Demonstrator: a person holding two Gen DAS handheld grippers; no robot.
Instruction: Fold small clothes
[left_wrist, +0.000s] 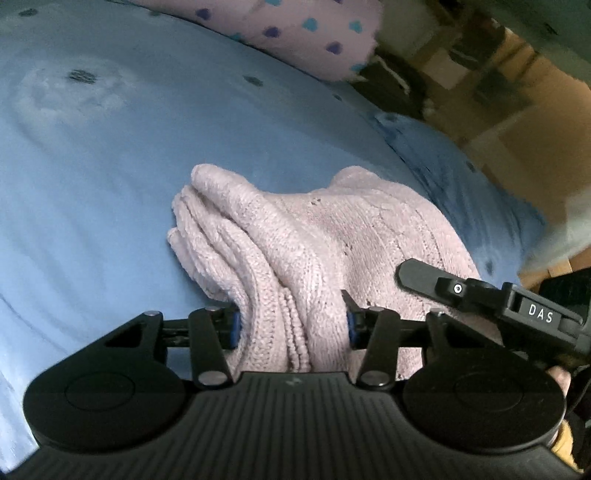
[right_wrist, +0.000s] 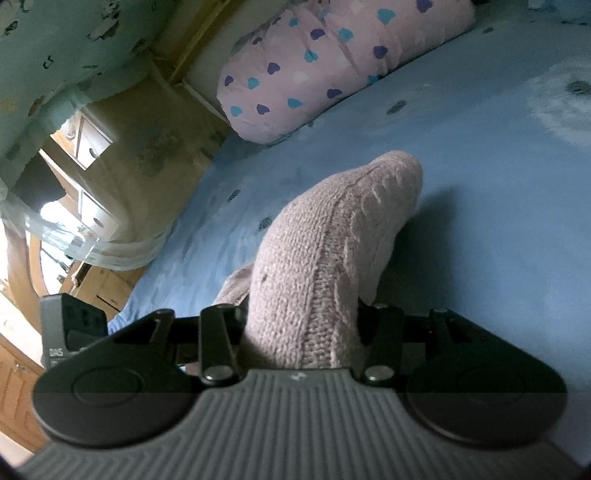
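A pale pink knitted garment (left_wrist: 314, 229) lies bunched on the blue bed sheet (left_wrist: 110, 184). My left gripper (left_wrist: 293, 326) is shut on a thick fold of it, the knit filling the gap between the blue pads. Part of the right tool's black body (left_wrist: 535, 314) reaches over the garment's right side. In the right wrist view my right gripper (right_wrist: 303, 323) is shut on another part of the same garment (right_wrist: 332, 229), which rises from the jaws in a cabled hump and droops forward above the sheet (right_wrist: 480, 221).
A pink pillow with blue and purple hearts (right_wrist: 332, 66) lies at the far end of the bed, also seen as the pillow (left_wrist: 295, 29) in the left view. Beyond the bed edge stand wooden drawers (right_wrist: 88, 144) and a pale curtain (right_wrist: 55, 48).
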